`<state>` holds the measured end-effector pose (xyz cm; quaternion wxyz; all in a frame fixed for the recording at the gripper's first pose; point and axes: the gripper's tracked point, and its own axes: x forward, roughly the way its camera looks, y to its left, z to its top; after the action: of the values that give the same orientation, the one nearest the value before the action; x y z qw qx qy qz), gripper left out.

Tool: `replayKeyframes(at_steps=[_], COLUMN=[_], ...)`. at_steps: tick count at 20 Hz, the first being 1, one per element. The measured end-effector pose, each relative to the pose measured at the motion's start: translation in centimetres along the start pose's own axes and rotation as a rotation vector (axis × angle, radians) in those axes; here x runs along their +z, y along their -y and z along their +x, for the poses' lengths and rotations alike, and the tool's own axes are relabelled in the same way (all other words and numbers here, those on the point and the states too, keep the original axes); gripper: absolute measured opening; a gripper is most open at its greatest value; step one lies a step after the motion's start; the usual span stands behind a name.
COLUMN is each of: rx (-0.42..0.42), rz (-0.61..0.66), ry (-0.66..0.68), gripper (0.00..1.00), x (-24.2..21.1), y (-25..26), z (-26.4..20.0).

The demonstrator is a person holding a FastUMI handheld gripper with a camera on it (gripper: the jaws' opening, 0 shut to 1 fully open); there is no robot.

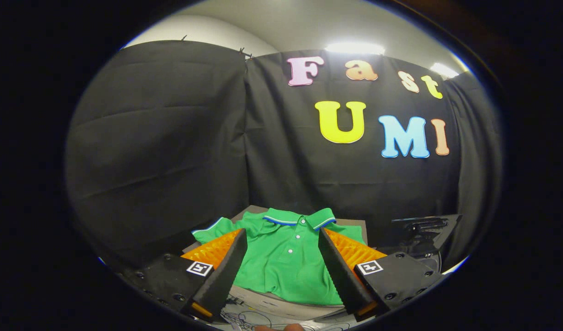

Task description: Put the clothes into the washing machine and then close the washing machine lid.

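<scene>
A table (355, 224) stands against the booth's black cloth wall. A green polo shirt (286, 257) lies spread flat on it, front up, collar toward the wall. A pale sheet with drawn lines (281, 309) lies under the shirt's hem.

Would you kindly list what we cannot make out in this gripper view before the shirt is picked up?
- Green shirt: its sleeves and lower sides are hidden behind the open gripper, whose fingers stand on either side of it.
- Table: mostly covered by the shirt, so its extent is unclear.
- Dark object right of the shirt: too dim to identify; whether it is the washing machine is unclear.
</scene>
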<state>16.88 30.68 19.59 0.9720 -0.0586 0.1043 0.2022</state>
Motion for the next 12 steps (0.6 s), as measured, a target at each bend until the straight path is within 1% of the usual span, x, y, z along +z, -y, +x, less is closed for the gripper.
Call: replayKeyframes(at_steps=[4,8,11,12], rx=[-0.034,-0.08,-0.052,-0.06], rz=[0.029,0.008,0.041,0.035], ry=[-0.094,-0.135,-0.187,-0.197], gripper=[0.98,0.98,0.98,0.98], x=[-3.1,-4.8,-6.5,-6.8], y=[0.3,1.2,0.0,0.2], z=[5.5,9.3,10.9,11.3])
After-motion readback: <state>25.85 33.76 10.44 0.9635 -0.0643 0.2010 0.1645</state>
